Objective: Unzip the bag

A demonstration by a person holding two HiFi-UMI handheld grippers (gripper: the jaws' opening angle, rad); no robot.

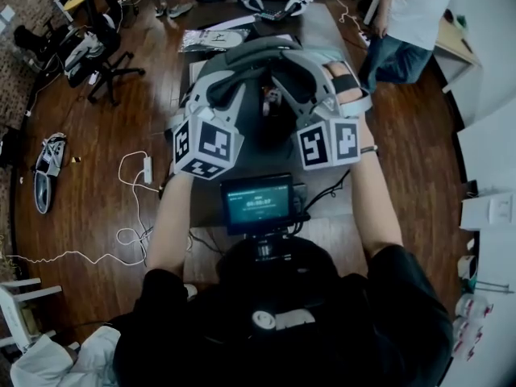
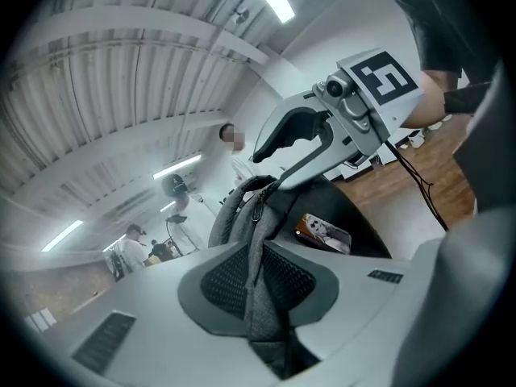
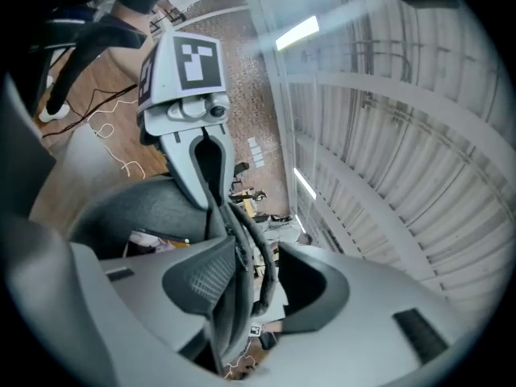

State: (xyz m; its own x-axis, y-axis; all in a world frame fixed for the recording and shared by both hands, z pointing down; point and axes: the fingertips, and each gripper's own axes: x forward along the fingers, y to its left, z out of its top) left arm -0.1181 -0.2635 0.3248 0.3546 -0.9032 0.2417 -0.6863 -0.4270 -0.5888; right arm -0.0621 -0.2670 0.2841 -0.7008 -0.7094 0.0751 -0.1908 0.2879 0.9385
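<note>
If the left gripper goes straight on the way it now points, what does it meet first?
The grey bag: its fabric stands between the pads of the left gripper. Just ahead on that fold hangs the zipper pull; the right gripper is beyond, how far is unclear.

**Three cameras, one bench (image 1: 318, 32)**
Head view looks steeply down; gripper views ride behind left tongs (image 2: 260, 268) and right tongs (image 3: 254, 279), tilted ceilingward, apparently sharing the bag (image 2: 240, 204).

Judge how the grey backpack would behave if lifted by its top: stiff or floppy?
Likely floppy: the grey backpack fabric folds thin between the left tongs. Its carry loop curves limply, so it would probably sag rather than hold shape. The woven cloth looks grippy, not slippery.
</note>
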